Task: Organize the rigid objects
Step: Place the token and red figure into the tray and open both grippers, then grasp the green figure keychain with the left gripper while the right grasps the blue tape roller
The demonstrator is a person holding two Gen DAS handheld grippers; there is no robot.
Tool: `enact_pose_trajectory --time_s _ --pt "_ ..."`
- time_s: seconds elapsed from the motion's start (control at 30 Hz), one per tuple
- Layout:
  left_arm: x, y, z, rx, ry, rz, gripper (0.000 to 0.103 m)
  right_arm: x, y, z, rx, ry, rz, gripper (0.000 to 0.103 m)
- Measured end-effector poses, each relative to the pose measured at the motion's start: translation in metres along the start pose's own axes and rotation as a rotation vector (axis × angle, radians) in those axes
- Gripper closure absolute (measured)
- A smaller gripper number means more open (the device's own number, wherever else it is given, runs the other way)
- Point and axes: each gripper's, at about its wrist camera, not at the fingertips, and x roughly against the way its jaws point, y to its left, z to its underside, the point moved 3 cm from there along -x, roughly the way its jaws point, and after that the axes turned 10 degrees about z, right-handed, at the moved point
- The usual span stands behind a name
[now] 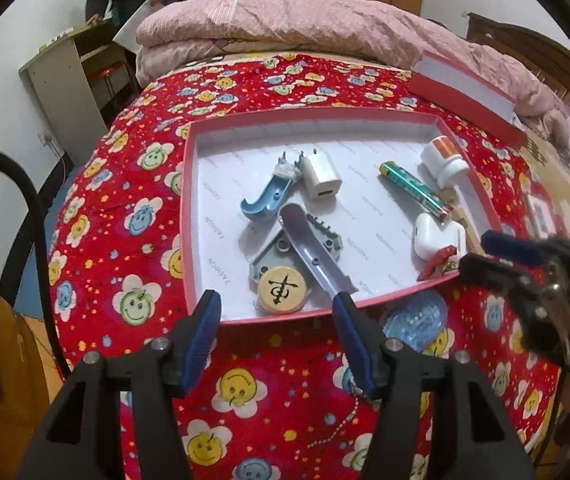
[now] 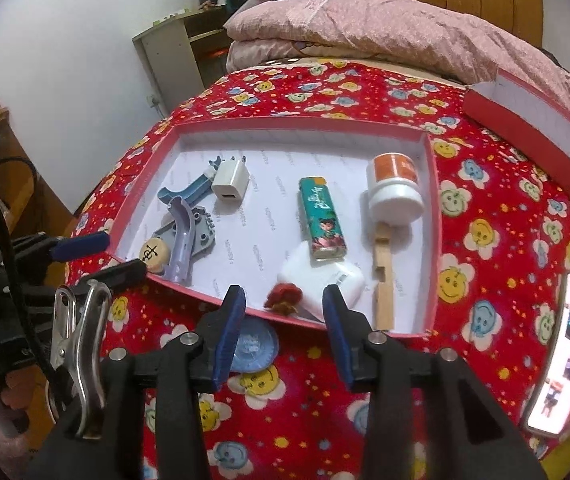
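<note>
A shallow red box [image 1: 189, 216] [image 2: 436, 216] with a white floor lies on the red flower-print bedcover. In it lie a wooden chess piece [image 1: 281, 289] [image 2: 154, 254], a purple plastic piece [image 1: 312, 249] [image 2: 183, 236], a grey brick [image 1: 331, 242], a blue hook [image 1: 263, 200], a white charger [image 1: 320, 176] [image 2: 230, 181], a green lighter [image 1: 415, 190] [image 2: 322, 220], a white bottle [image 1: 443, 160] [image 2: 394, 190], a white earbud case [image 1: 439, 240] [image 2: 341, 280], a red trinket [image 2: 283, 298] and a wooden clip [image 2: 383, 280]. My left gripper [image 1: 277, 312] is open and empty at the box's near edge. My right gripper [image 2: 283, 308] is open and empty at the near edge too.
A blue round disc [image 1: 419, 320] [image 2: 253, 346] lies on the cover just outside the box's near wall. The box lid [image 1: 465, 96] [image 2: 533, 132] lies at the back right. A lit phone [image 2: 561, 364] lies at the right. A folded pink quilt [image 1: 285, 28] is behind.
</note>
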Motion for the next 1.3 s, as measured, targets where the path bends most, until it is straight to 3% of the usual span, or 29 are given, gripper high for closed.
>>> enact_pose_trajectory --time_s 0.23,0.67,1.03,1.3 --pt "0.004 -0.003 0.011 0.033 0.02 0.025 0.04 0.01 -0.006 0.011 0.013 0.016 0.015 0.061" --pt "0.006 -0.019 0.045 -0.001 0.07 0.021 0.039 0.016 -0.007 0.06 0.0 0.088 0.017 0.061" --pt "-0.003 -0.035 0.066 -0.01 0.104 0.105 0.039 0.014 -0.007 0.086 -0.03 0.14 -0.025 0.061" --pt "-0.011 -0.052 0.073 -0.057 0.12 0.12 0.039 0.013 -0.008 0.097 -0.008 0.167 -0.016 0.061"
